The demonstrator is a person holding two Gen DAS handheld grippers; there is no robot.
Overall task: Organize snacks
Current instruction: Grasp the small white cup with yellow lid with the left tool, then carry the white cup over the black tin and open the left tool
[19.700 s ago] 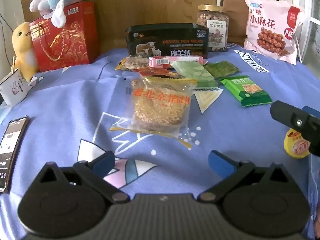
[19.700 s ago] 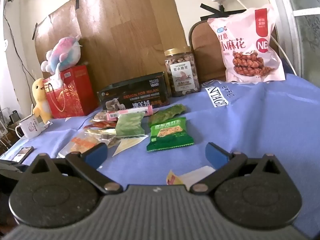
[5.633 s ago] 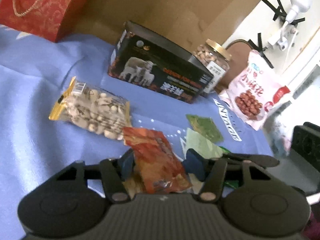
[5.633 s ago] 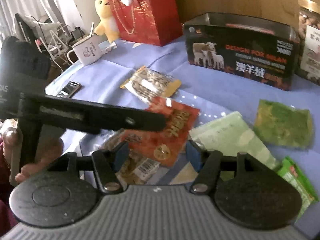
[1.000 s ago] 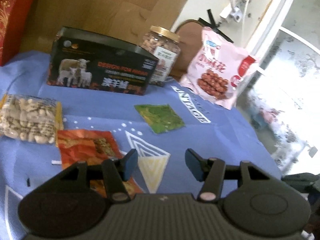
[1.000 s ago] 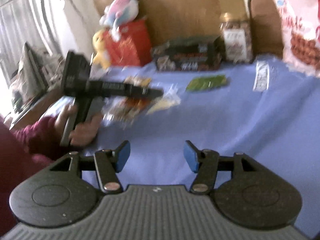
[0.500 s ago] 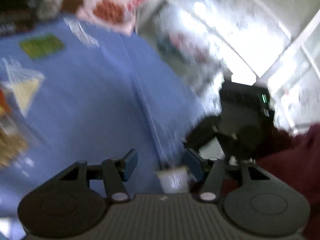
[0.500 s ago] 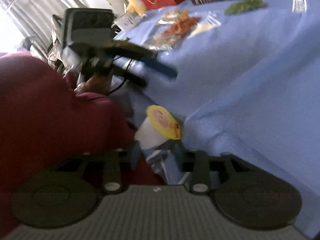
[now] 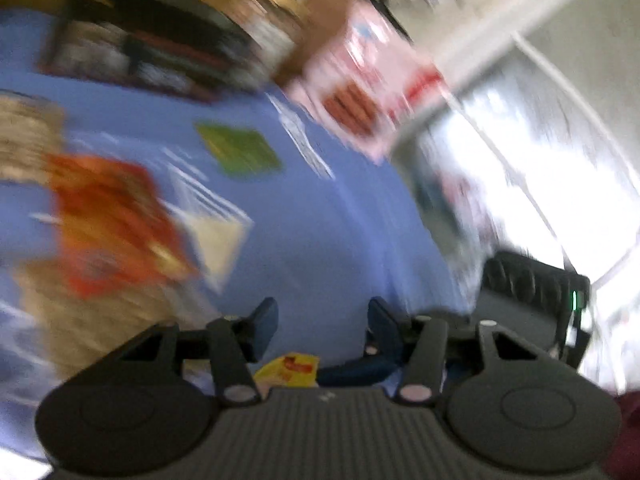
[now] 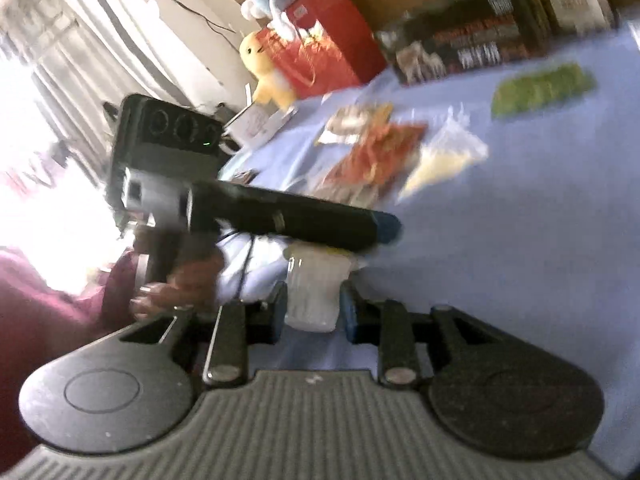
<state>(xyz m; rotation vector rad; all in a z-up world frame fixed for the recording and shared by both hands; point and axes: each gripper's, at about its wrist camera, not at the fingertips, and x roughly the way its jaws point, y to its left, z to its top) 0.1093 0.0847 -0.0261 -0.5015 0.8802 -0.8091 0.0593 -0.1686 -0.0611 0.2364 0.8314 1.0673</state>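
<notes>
A small white cup (image 10: 312, 292) with a yellow lid (image 9: 290, 368) sits at the near edge of the blue cloth (image 10: 540, 220). My right gripper (image 10: 314, 310) is shut on the cup, one blue pad on each side. My left gripper (image 9: 322, 330) is open and empty, reaching across just above the cup (image 10: 280, 220). Farther back, blurred, lie a green packet (image 10: 544, 88), a red-orange packet (image 9: 108, 216) and a clear packet of pale pieces (image 10: 444, 160).
A black box (image 9: 136, 56), a jar (image 9: 272, 20) and a pink bag (image 9: 360, 88) stand along the back. At the far left are a red gift bag (image 10: 324, 48) and a yellow duck toy (image 10: 268, 68). A hand in a maroon sleeve (image 10: 180, 280) holds the left gripper.
My right gripper has shut on the cup, which now stands upright between its pads. My left gripper has swung back toward the table and now crosses just over the cup.
</notes>
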